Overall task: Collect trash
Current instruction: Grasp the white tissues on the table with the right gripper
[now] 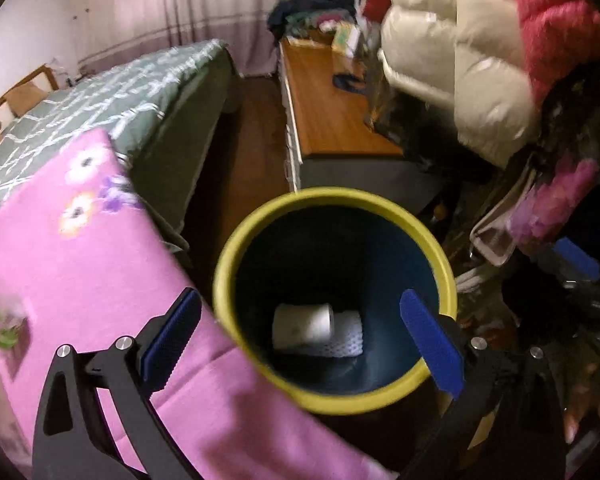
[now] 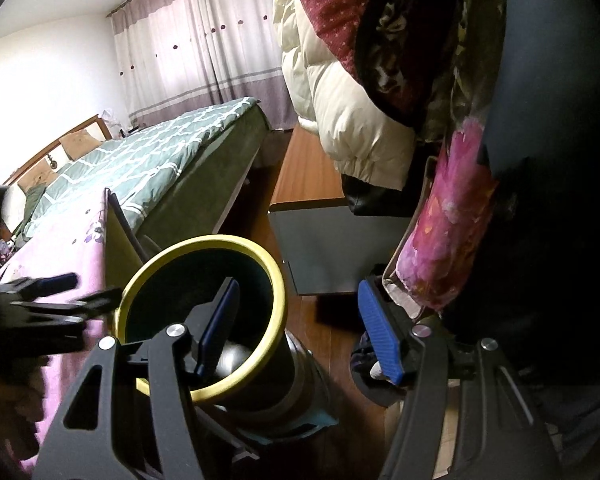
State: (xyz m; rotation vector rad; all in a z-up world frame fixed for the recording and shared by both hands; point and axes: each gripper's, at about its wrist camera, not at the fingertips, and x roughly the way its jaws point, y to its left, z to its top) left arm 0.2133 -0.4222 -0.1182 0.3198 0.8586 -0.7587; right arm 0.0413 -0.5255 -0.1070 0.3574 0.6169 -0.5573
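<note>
While the left tool (image 1: pixel 302 344) hangs over the mouth of the waste bin (image 1: pixel 336 402), its two blue pads (image 1: pixel 430 346) stand wide apart with nothing between them, one over the pink floral cloth (image 1: pixel 80 264) and the other just inside the bin's far rim. Straight down through that gap, at the bottom of the bin, lies the trash: a white paper roll (image 1: pixel 302 325), a short cylinder lying on its side. Its long axis runs across the bin floor from left to right as the left wrist camera sees it, with one round end facing right. It is a little blurred, so I cannot make out whether the core is hollow. Under and beside it, touching it, lies a flat white piece with a fine dotted texture (image 1: pixel 346 340), perhaps a pad or a tissue pack.

The bin itself is dark blue inside with a thick yellow-green rim, and it stands upright on the wooden floor (image 1: pixel 256 148) against the edge of the pink cloth.

The right tool (image 2: pixel 298 330) sits lower and to the side, its jaws partly apart and holding nothing; its left pad (image 2: pixel 220 330) overlaps the bin's mouth (image 2: pixel 278 280) in the right wrist view, the right pad (image 2: pixel 380 338) hangs over the floor near a pink flowered bag (image 2: pixel 448 240).

Further out are a bed with a green patterned quilt (image 1: pixel 112 96), a low wooden tabletop (image 1: pixel 332 116) with clutter at its far end, hanging padded coats (image 1: pixel 452 52) and pale curtains (image 2: pixel 204 44).
</note>
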